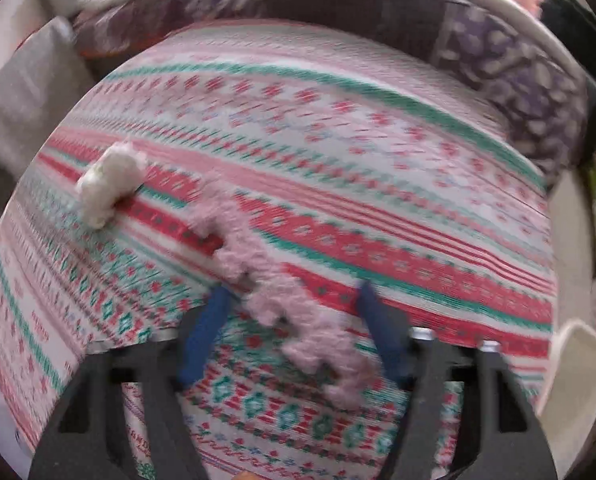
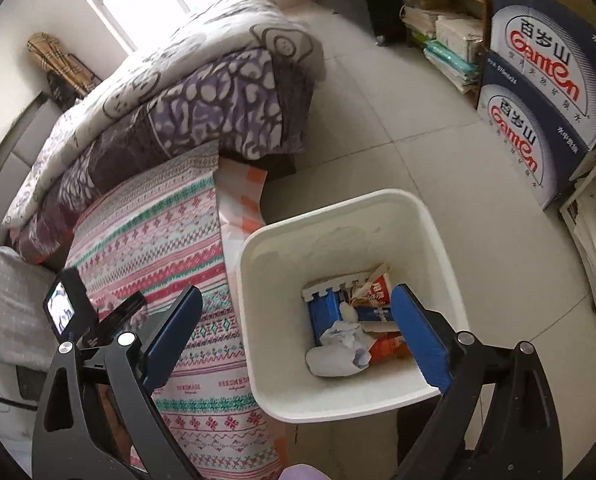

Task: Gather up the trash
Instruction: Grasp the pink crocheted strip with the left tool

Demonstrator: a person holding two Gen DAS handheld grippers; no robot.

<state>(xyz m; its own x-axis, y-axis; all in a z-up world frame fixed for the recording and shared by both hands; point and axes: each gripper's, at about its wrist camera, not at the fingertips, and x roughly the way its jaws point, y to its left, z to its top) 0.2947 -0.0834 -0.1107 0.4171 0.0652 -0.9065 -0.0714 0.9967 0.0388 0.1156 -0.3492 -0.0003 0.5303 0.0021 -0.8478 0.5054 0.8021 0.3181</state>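
Left wrist view: we find the left gripper with jaws apart over the patterned bedspread. A pink foam strip lies on that bedspread between the blue fingers; a white crumpled wad rests beyond it, leftward.

Right wrist view: our right gripper hangs spread above the white bin, beside the bedspread. Wrappers and tissue lie inside.

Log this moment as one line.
left tongs open astride pink strip on bed | white wad beyond | right tongs open over bin
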